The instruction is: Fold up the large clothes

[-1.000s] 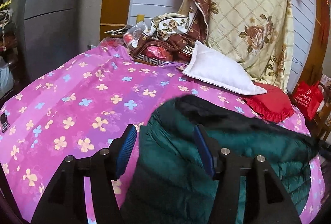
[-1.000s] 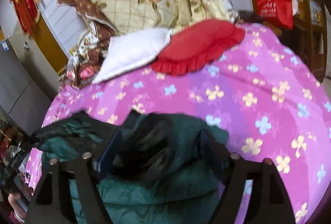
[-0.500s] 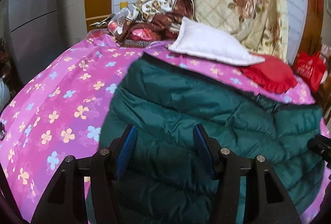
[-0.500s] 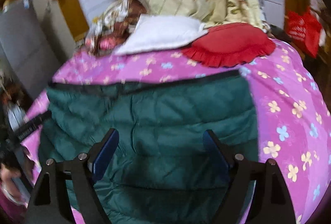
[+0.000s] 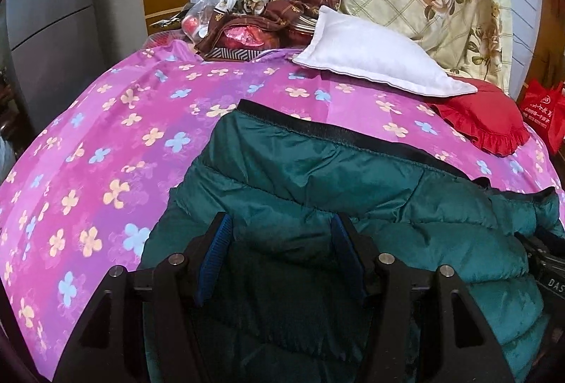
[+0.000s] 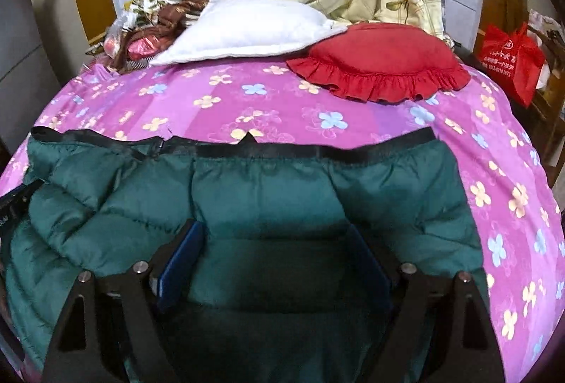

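A: How much of the folding can be counted as done?

B: Very little, by the look of it. The green padded jacket (image 6: 268, 199) is seen spread across the bed (image 6: 282, 107), with its black-trimmed edge (image 6: 310, 148) lying straight, far ahead of the right gripper (image 6: 279, 263). No fold that could be called finished is seen; only a bunched flap (image 6: 81, 185) is noticed ahead and to the left of that gripper.

A: And the grippers themselves?

B: The right gripper is held with its jaws wide apart just above the quilted fabric, and nothing is pinched between the pads. The left gripper (image 5: 280, 255) is likewise parted, its jaws being opened a little further at this moment; fabric lies under and between them, but no pressing on it is shown.

A: Where is the jacket relative to the left gripper?

B: It is found directly beneath it and stretching ahead and to the right, where a raised, puffy ridge (image 5: 476, 224) is seen. To the left only the flowered bedcover is shown.

A: So what is left?

B: Nearly everything, it is judged: sleeves are still to be brought in and the body doubled over. The white pillow (image 6: 247, 26) and red cushion (image 6: 378, 61), well beyond the trim, are kept out of the way.
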The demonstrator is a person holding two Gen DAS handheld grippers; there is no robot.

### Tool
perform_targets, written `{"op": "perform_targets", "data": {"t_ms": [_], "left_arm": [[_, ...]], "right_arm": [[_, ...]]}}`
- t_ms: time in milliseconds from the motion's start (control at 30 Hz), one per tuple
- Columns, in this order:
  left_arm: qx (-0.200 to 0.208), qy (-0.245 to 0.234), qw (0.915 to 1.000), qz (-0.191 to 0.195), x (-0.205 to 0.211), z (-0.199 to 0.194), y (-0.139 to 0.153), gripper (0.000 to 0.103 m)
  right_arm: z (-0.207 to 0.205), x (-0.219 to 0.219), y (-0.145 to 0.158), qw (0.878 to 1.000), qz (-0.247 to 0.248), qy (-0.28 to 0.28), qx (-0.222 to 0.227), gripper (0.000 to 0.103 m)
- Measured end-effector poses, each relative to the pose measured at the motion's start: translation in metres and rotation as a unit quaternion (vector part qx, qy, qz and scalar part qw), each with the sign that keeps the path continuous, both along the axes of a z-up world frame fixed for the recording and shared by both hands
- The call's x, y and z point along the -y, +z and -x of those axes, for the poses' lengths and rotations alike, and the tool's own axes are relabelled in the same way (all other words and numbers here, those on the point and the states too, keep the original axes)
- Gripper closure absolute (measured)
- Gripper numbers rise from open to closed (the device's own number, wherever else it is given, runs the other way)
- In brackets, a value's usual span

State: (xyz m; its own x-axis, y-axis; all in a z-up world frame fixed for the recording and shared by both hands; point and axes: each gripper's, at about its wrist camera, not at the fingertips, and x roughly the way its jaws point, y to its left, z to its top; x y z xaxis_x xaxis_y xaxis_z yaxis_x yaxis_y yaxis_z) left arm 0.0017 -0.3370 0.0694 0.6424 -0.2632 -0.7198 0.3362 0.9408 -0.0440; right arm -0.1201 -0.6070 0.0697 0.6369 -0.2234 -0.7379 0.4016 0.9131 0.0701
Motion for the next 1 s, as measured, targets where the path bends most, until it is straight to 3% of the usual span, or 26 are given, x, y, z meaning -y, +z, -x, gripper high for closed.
{"op": "perform_targets", "data": {"t_ms": [300, 433, 600, 833, 1000], "left_arm": [[-0.019, -0.001, 0.9998, 0.010, 0.001, -0.013, -0.007, 0.055], [-0.020, -0.011, 0.9996, 0.016, -0.008, -0.008, 0.007, 0.055], [-0.021, 0.019, 0.9990, 0.035, -0.029, -0.023, 0.020, 0.055], [-0.107, 0.065, 0.9914, 0.041, -0.045, -0.066, -0.006, 0.055], [-0.101, 0.058, 0.9929, 0.019, -0.037, -0.067, -0.018, 0.055]], "right_arm": [[-0.019, 0.008, -0.013, 1.000, -0.009, -0.004, -0.006, 0.016], [0.001, 0.005, 0.004, 1.000, -0.014, 0.001, 0.011, 0.016], [0.033, 0.017, 0.028, 0.999, -0.026, -0.003, 0.033, 0.016], [0.023, 0.055, 0.025, 0.999, -0.025, -0.026, -0.007, 0.016], [0.009, 0.067, -0.001, 0.998, -0.038, -0.035, -0.039, 0.016]]}}
